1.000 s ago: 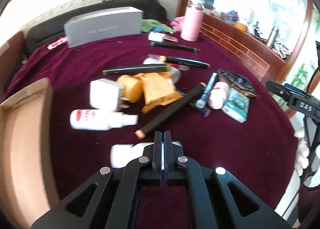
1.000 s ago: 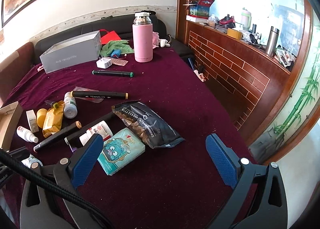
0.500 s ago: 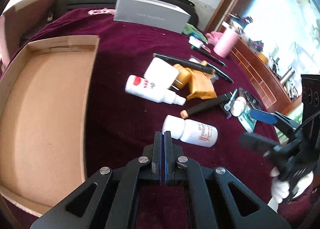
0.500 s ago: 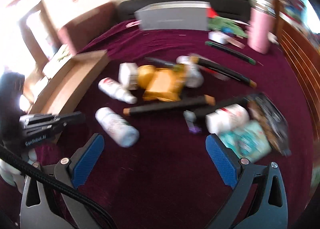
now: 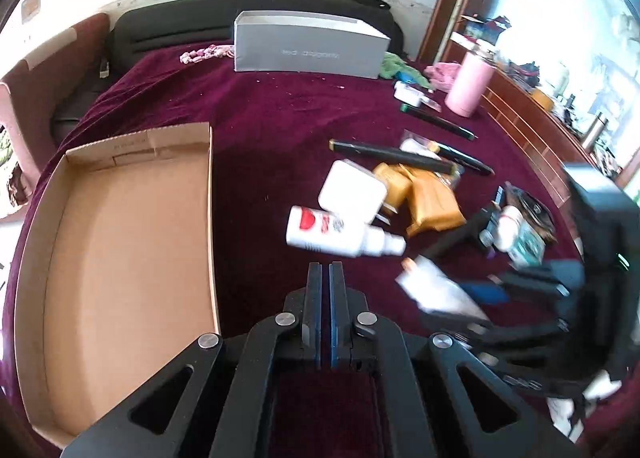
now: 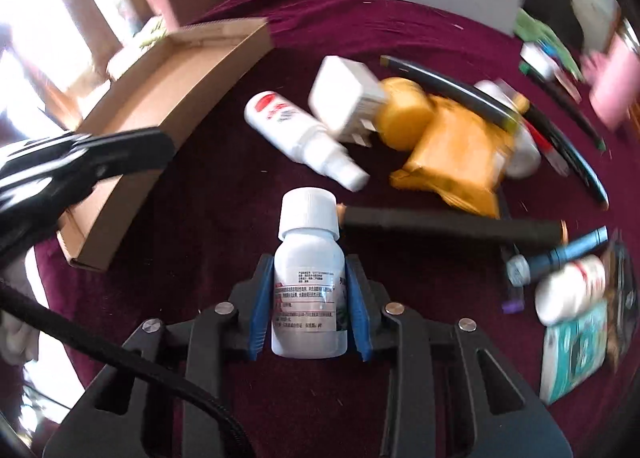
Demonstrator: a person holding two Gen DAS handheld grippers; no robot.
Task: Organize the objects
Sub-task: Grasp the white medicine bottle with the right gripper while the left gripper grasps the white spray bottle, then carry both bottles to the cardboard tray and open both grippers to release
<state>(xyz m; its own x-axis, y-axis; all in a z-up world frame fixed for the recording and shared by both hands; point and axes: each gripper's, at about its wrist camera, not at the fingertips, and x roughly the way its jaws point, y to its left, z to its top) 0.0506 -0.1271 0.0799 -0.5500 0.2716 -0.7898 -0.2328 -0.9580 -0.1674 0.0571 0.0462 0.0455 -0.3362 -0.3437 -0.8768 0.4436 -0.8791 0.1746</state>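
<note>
The right tongs [image 6: 308, 298] gripped a white bottle [image 6: 308, 278] above the table [image 6: 208, 194]; the left tongs [image 5: 325, 278] were closed and empty. Next it probably needed carrying into the cardboard tray [image 5: 120, 238]

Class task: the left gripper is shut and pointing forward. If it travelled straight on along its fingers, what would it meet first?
Probably the white spray bottle, lying just ahead of the left gripper, slightly right; depth is unclear.
</note>
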